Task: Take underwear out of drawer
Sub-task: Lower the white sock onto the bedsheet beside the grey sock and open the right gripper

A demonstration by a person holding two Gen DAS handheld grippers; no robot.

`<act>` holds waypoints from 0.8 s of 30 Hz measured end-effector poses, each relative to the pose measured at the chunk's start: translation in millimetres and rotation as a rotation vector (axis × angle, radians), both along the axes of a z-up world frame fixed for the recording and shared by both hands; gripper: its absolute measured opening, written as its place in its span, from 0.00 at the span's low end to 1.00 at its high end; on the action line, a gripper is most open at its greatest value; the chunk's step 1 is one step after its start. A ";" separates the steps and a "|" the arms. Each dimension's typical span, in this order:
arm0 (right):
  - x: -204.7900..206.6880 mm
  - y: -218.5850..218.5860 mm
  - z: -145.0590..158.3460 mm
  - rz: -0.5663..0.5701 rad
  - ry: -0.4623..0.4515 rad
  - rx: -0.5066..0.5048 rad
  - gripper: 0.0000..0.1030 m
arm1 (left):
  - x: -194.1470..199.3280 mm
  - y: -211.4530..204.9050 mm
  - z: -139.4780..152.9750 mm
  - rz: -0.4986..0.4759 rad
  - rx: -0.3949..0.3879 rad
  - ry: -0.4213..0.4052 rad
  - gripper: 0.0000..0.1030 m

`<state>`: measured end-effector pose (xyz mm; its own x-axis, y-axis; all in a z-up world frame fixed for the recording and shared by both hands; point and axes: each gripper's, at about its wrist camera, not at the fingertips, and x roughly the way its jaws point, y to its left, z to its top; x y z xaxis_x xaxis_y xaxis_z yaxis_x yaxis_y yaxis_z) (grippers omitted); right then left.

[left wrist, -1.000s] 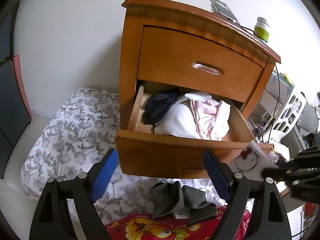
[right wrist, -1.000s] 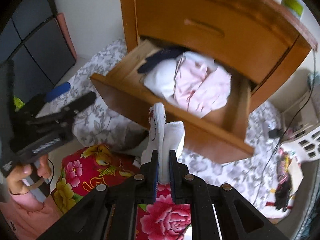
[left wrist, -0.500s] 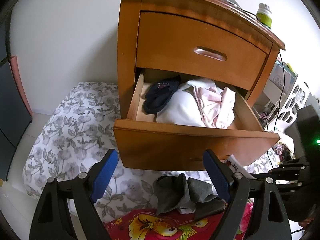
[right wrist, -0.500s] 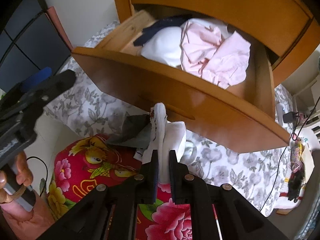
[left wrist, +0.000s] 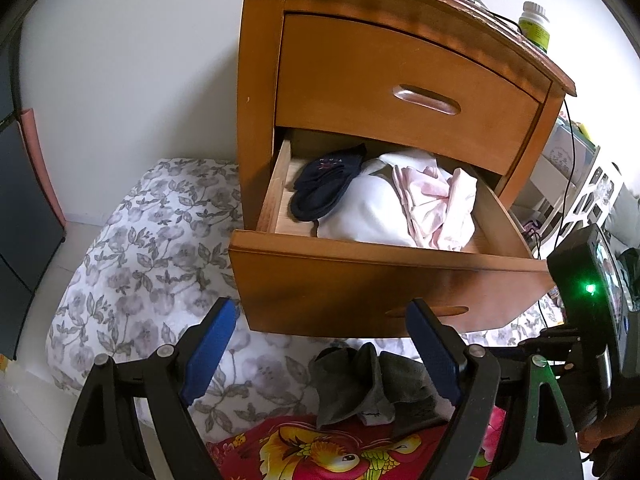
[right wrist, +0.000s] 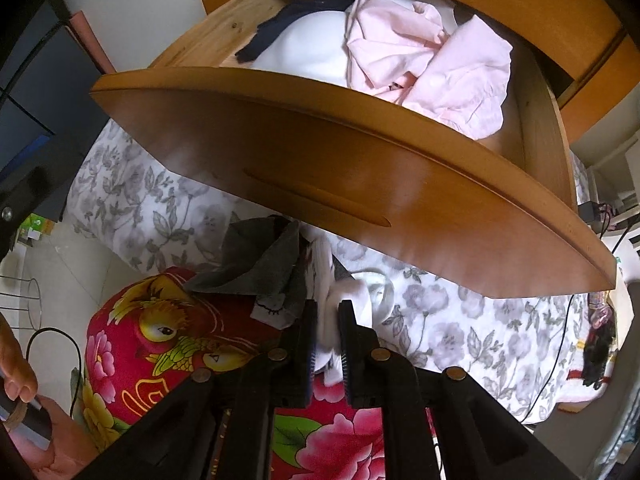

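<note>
Right gripper (right wrist: 328, 312) jaws just opening, white underwear (right wrist: 326, 280) loose between them over red cushion (right wrist: 152, 340). Left gripper (left wrist: 320, 344) spread wide, empty, before open drawer (left wrist: 384, 280).

A white bedding sheet with grey leaf print (left wrist: 152, 264) covers the floor below the wooden nightstand, and on it lies a red flowered cushion (right wrist: 160, 344), topped by crumpled grey underwear (left wrist: 368, 384).
</note>
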<state>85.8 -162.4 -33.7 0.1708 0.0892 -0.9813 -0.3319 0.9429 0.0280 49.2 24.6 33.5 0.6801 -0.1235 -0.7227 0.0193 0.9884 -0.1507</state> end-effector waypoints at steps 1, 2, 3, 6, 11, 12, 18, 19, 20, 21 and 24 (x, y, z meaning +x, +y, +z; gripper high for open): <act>0.1 -1.3 0.9 -0.008 0.002 0.001 0.29 | 0.1 -0.1 -0.2 0.000 0.001 0.001 0.85; 0.2 -2.5 1.4 -0.015 -0.002 0.000 0.40 | 0.1 -0.1 -0.2 0.000 0.002 0.002 0.85; -0.1 -3.6 2.9 -0.020 -0.010 -0.003 0.44 | 0.0 -0.3 -0.2 0.000 0.003 0.002 0.85; -0.3 -6.4 7.8 -0.028 -0.022 0.001 0.47 | 0.0 -0.5 -0.1 0.000 0.003 0.001 0.85; -1.4 -14.0 20.2 -0.050 -0.044 0.009 0.60 | -0.4 -0.8 0.6 -0.001 0.004 -0.001 0.85; -1.8 -15.6 23.9 -0.053 -0.049 0.015 0.61 | -0.6 -0.9 0.6 0.000 0.004 0.000 0.85; -2.8 -27.6 48.6 -0.083 -0.113 0.039 0.78 | -1.7 -0.4 3.4 0.003 0.005 -0.007 0.85; -2.8 -29.6 52.2 -0.087 -0.126 0.043 0.81 | -2.2 -0.2 3.8 0.004 0.004 -0.009 0.85; -2.5 -30.2 54.9 -0.092 -0.139 0.047 0.84 | -2.5 -0.1 4.2 0.005 0.005 -0.009 0.85; -2.3 -31.9 58.2 -0.098 -0.155 0.051 0.86 | -2.9 0.0 4.6 0.006 0.005 -0.010 0.85; -0.9 -36.8 65.3 -0.118 -0.191 0.079 0.94 | -3.6 0.0 5.6 0.011 0.007 -0.012 0.85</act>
